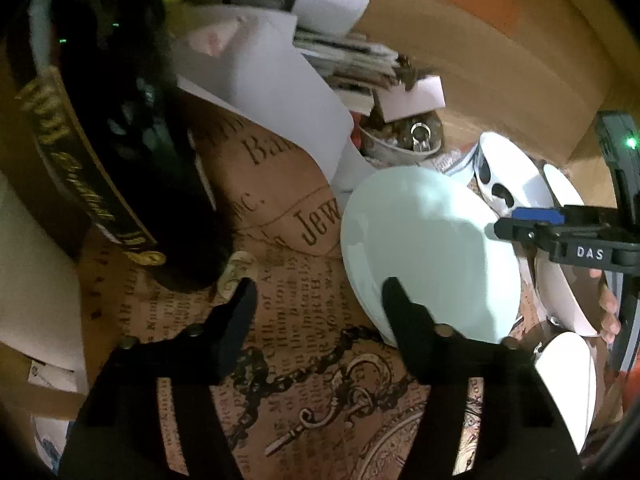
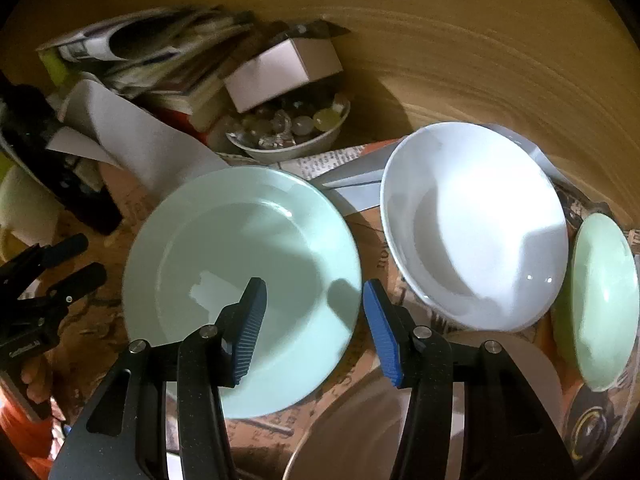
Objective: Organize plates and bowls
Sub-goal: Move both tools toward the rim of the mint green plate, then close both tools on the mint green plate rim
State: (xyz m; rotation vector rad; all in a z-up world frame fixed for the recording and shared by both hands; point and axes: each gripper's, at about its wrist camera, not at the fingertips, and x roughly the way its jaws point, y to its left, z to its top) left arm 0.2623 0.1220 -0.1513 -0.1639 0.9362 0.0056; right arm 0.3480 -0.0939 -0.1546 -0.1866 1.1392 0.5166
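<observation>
A mint-green plate [image 1: 428, 248] [image 2: 240, 280] lies flat on the printed paper table cover. My left gripper [image 1: 318, 300] stands open astride its left rim: one black finger over the plate, the other over the paper. My right gripper [image 2: 316, 320] is open astride the opposite rim, with one blue pad above the plate and the other outside it. No pad visibly presses on the rim. A white bowl [image 2: 476, 228] [image 1: 508, 176] sits just right of the plate. A pale green dish [image 2: 604, 300] lies beyond it. Each gripper shows in the other's view: the right gripper [image 1: 528, 222] and the left gripper [image 2: 86, 258].
A small bowl of glass marbles [image 2: 288, 128] [image 1: 404, 140] stands behind the plate, with stacked papers and a small box [image 2: 280, 72]. A dark bottle [image 1: 140, 140] rises at the left. More pale dishes [image 2: 400, 400] [image 1: 568, 384] lie near the front. A wooden wall [image 2: 480, 40] closes the back.
</observation>
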